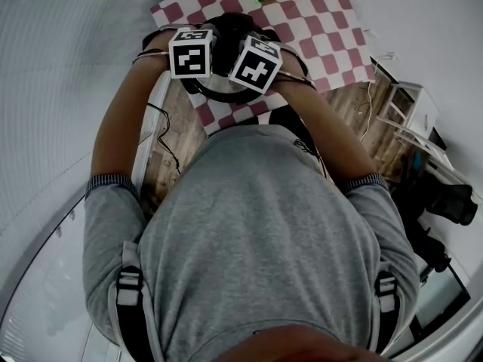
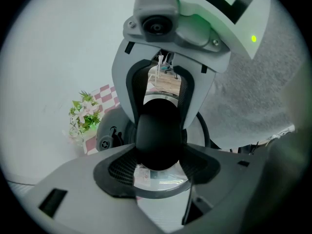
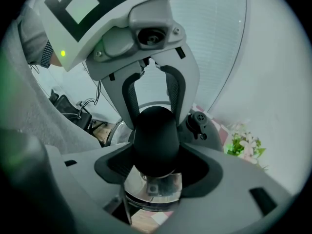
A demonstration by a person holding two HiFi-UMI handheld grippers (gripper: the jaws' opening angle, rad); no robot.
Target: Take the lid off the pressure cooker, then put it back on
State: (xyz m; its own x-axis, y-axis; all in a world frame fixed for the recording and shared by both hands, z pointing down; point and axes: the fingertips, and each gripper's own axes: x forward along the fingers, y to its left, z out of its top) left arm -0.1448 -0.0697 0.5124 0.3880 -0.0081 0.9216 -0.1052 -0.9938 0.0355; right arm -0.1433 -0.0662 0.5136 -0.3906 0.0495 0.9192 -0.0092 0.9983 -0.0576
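Sensibly, we clamp both left gripper (image 2: 159,162) and right gripper (image 3: 155,164) on the black domed knob (image 2: 158,130) atop the probably heavy, rigid steel lid (image 3: 157,185).

Red-and-white checked cloth (image 1: 332,29), black lid handle (image 2: 158,135), grey shirt (image 1: 264,225)

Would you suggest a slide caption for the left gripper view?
Left hand-held gripper and right hand-held gripper jointly clamp the lid knob of the pressure cooker.

Right gripper (image 3: 157,165) clamps the black lid handle (image 3: 156,135).
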